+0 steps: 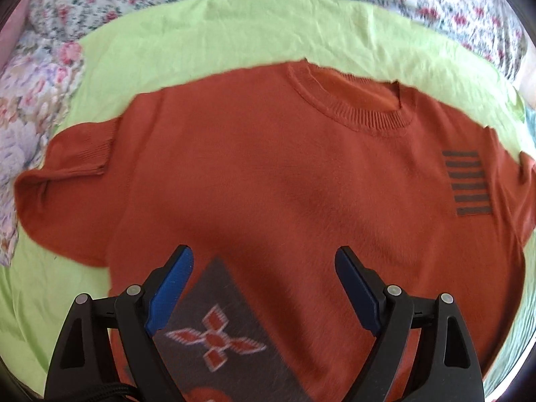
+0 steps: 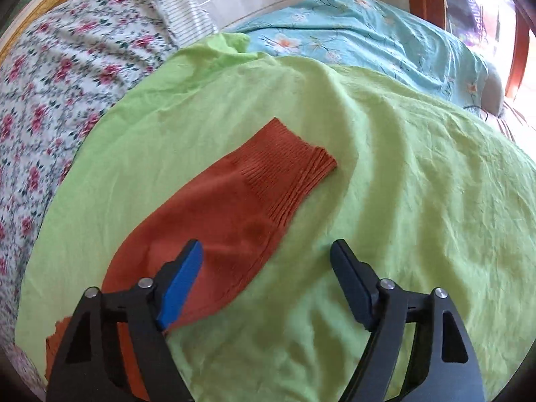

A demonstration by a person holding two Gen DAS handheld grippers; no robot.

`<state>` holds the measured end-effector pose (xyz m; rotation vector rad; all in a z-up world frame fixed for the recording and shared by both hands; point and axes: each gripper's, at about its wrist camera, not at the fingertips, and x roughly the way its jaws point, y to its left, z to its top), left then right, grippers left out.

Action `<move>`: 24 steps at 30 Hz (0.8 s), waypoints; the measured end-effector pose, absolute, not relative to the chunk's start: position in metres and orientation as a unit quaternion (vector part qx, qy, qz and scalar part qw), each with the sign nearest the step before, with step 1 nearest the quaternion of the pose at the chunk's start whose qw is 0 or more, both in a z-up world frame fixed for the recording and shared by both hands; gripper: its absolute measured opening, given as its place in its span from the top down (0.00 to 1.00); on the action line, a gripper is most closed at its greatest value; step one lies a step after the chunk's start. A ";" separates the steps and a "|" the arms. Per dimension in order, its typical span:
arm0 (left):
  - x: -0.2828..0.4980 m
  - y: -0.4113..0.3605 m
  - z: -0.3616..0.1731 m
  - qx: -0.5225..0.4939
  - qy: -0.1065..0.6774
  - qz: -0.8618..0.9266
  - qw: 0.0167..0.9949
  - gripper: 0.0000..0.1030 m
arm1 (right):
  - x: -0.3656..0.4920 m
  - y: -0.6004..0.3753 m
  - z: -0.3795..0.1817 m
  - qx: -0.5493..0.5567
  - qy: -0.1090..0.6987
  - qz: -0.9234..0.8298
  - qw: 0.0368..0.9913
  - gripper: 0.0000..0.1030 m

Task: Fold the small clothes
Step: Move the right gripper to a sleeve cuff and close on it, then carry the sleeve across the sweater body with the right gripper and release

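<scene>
The sweater (image 1: 268,174) lies flat on the sheet (image 1: 187,33), one sleeve (image 2: 234,207) outstretched.

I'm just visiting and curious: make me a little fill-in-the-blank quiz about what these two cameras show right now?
1. The orange sweater lies on a ______ sheet.
2. Near its shoulder sit five dark ______.
3. In the right wrist view, the sleeve ends in a ______ cuff.
4. The left tongs and right tongs both stand ______, gripping nothing.

Missing words: green; stripes; ribbed; open
</scene>
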<state>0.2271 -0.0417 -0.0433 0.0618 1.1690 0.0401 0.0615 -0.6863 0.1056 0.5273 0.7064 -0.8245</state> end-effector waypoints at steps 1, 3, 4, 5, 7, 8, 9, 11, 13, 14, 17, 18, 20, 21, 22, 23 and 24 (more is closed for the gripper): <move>0.229 -0.045 -0.043 0.031 0.552 0.018 0.833 0.15 | 0.064 -0.693 0.102 0.256 0.330 -0.392 0.820 0.33; 0.232 -0.051 -0.043 0.030 0.551 0.015 0.834 0.15 | 0.068 -0.703 0.102 0.259 0.320 -0.399 0.819 0.36; 0.232 -0.053 -0.044 0.030 0.552 0.014 0.833 0.15 | 0.070 -0.704 0.104 0.253 0.315 -0.403 0.821 0.45; 0.233 -0.053 -0.045 0.026 0.552 0.010 0.833 0.15 | 0.073 -0.705 0.107 0.248 0.313 -0.404 0.823 0.66; 0.231 -0.054 -0.049 0.024 0.556 0.005 0.831 0.15 | 0.077 -0.706 0.109 0.252 0.318 -0.392 0.826 0.91; 0.230 -0.053 -0.051 0.023 0.557 0.004 0.830 0.15 | 0.079 -0.702 0.111 0.254 0.317 -0.385 0.829 0.91; 0.229 -0.052 -0.053 0.022 0.558 0.003 0.829 0.15 | 0.080 -0.694 0.115 0.250 0.314 -0.376 0.835 0.91; 0.226 -0.046 -0.054 0.008 0.561 0.001 0.828 0.16 | 0.085 -0.672 0.122 0.234 0.316 -0.355 0.848 0.92; 0.221 -0.038 -0.051 -0.010 0.560 -0.007 0.828 0.15 | 0.088 -0.641 0.130 0.226 0.315 -0.324 0.863 0.92; 0.217 -0.033 -0.047 -0.013 0.556 -0.010 0.831 0.15 | 0.090 -0.623 0.132 0.225 0.316 -0.304 0.870 0.92; 0.209 -0.022 -0.039 -0.010 0.545 -0.014 0.838 0.16 | 0.102 -0.557 0.130 0.208 0.334 -0.235 0.888 0.92; 0.206 -0.017 -0.037 -0.011 0.544 -0.016 0.839 0.15 | 0.107 -0.532 0.127 0.208 0.340 -0.206 0.894 0.92; 0.201 -0.007 -0.033 -0.011 0.542 -0.017 0.840 0.15 | 0.120 -0.483 0.115 0.213 0.356 -0.145 0.898 0.92; 0.199 -0.002 -0.032 -0.013 0.541 -0.017 0.841 0.15 | 0.127 -0.456 0.108 0.213 0.366 -0.115 0.899 0.92; 0.197 0.004 -0.031 -0.015 0.540 -0.016 0.842 0.15 | 0.134 -0.428 0.099 0.212 0.376 -0.087 0.898 0.92; 0.195 0.010 -0.030 -0.017 0.539 -0.015 0.842 0.15 | 0.142 -0.403 0.090 0.215 0.387 -0.058 0.895 0.92; 0.197 0.012 -0.031 -0.018 0.537 -0.014 0.843 0.15 | 0.150 -0.376 0.080 0.220 0.399 -0.025 0.890 0.92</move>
